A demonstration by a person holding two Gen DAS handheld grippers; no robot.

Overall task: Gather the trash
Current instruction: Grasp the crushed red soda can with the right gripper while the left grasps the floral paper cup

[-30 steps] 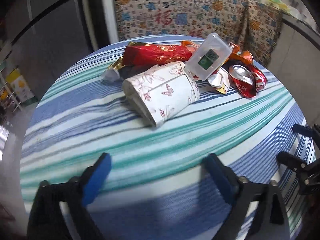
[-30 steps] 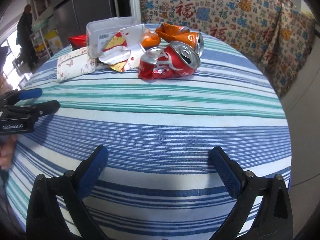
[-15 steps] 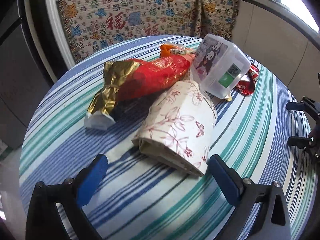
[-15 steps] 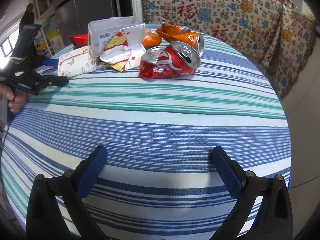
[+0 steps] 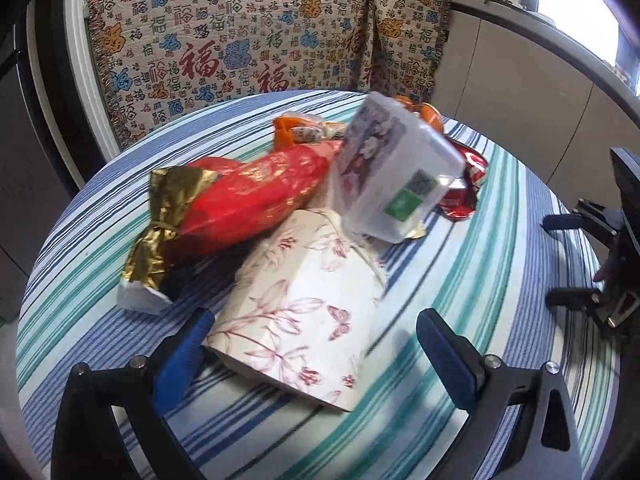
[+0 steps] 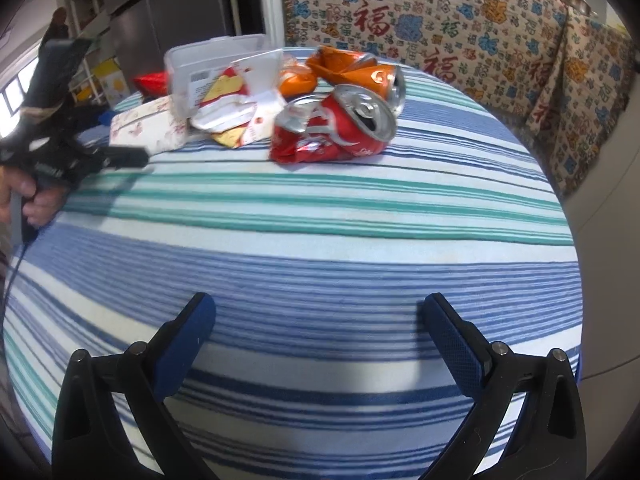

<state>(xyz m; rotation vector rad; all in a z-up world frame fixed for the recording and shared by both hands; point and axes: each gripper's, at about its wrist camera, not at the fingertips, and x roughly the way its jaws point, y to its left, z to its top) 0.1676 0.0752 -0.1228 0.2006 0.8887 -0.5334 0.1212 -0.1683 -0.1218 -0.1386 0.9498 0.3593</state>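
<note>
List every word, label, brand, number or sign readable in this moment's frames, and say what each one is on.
"福": red characters repeated across the patterned woven cloth behind the round table.
Clear plastic lidded box: QR code, green sticker and barcode label, all too blurred to read.
Crushed red soda can: white script, unreadable.
Black left gripper: white lettering on its body, too blurred.
Red and gold foil wrapper: gold print, illegible.

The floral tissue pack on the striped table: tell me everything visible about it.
The floral tissue pack is a soft, cream plastic-wrapped block printed with pink flowers and butterflies. It lies flat on the striped tablecloth, looking partly squashed. The clear plastic box leans over its far end, and the red-and-gold snack wrapper lies against its far left side. The open left hand-held gripper straddles its near end, not yet closed.
</note>
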